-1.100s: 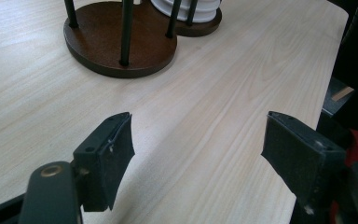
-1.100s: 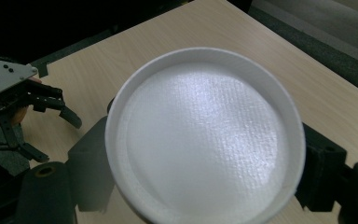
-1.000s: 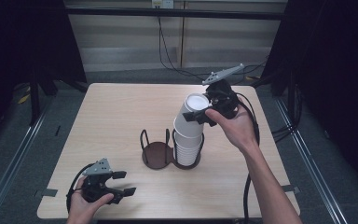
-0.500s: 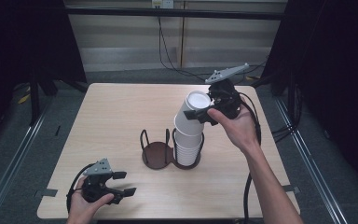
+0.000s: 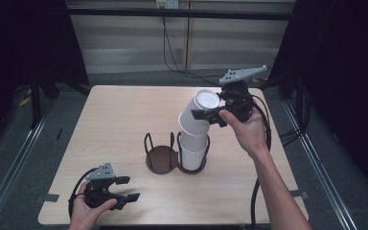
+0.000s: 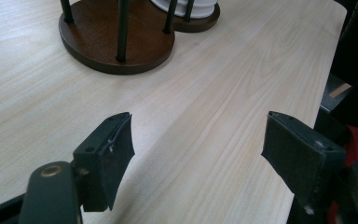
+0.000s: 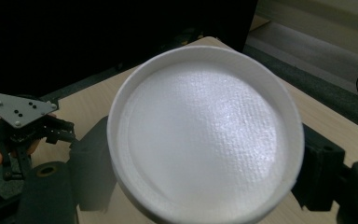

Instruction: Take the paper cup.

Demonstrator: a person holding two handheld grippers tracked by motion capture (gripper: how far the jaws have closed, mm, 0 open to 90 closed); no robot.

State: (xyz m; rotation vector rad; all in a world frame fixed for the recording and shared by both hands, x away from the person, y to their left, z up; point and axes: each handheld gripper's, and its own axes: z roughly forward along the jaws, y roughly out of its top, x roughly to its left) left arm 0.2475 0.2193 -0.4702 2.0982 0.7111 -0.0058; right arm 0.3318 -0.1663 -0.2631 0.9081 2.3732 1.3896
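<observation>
Clamping a white cup (image 5: 197, 115) upside down and tilted, right gripper (image 5: 206, 115) above the stack of cups (image 5: 193, 151) in the brown holder (image 5: 160, 159) mid-table, left gripper (image 5: 127, 188) open, empty, low at the near left corner of the table (image 5: 115, 120).

The cup (image 7: 205, 140) hides the right tongs' (image 7: 205, 182) pads.

No text, label, brand, number or sign is showing legibly on anything in any of the views.
</observation>
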